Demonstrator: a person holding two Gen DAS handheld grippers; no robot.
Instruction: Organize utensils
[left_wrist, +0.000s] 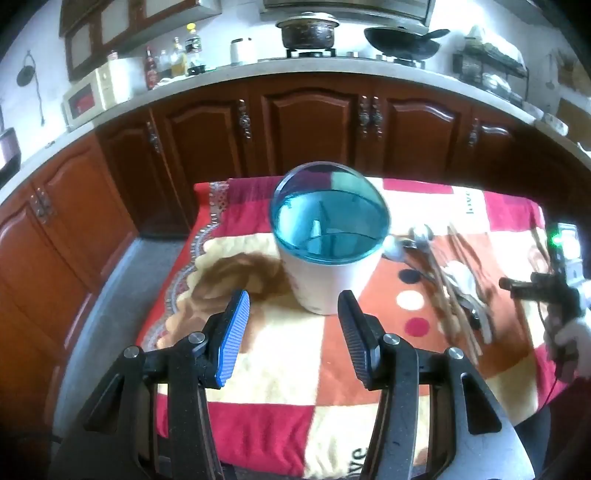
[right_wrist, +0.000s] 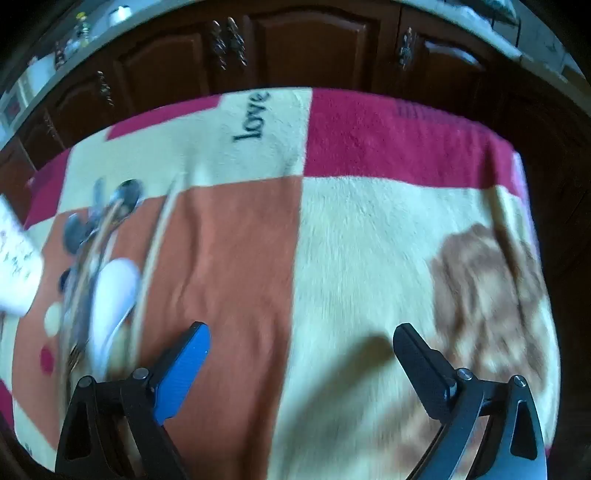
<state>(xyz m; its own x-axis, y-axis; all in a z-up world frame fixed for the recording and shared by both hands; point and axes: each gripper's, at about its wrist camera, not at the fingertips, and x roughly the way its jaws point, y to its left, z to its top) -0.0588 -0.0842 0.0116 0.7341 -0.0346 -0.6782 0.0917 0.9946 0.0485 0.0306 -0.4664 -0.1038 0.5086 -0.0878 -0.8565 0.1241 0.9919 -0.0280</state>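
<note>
A: Where do the utensils lie?

B: In a loose heap on the blanket (left_wrist: 280, 354) that covers the desk. In the left view the heap (left_wrist: 448, 280) is right of the tub (left_wrist: 328, 254), close beside it. It holds metal spoons (left_wrist: 421, 236), a white spoon (left_wrist: 463, 278) and chopsticks (left_wrist: 458, 306) that run toward the near edge.

A: And the tub?

B: White wall, clear blue lid (left_wrist: 328, 218) on top. It stands upright near the far half of the blanket, just ahead of the left tongs (left_wrist: 293, 306).

A: How do those tongs stand?

B: Wide, with nothing between the pads. One pad is blue (left_wrist: 232, 339), the other black. They point down at the blanket; the tub's base sits just past the tips, slightly toward the black pad. The heap is off to their right, apart from them.

A: The right tongs?

B: Also wide and empty (right_wrist: 301, 336). They hang over bare blanket, tilted steeply down. In that view the heap (right_wrist: 103, 266) lies to the left, its near end just beside the blue finger (right_wrist: 184, 369); whether they touch I cannot tell, the picture is blurred. The white spoon (right_wrist: 114, 295) is the nearest piece. A strip of the tub (right_wrist: 14, 258) shows at the left edge.

A: Anything else in sight?

B: In the left view a gloved hand (left_wrist: 569, 343) at the right edge holds the other tool. Behind the desk, brown cupboards (left_wrist: 306, 125) under a worktop with a pot (left_wrist: 308, 29) and a pan (left_wrist: 404, 40)
</note>
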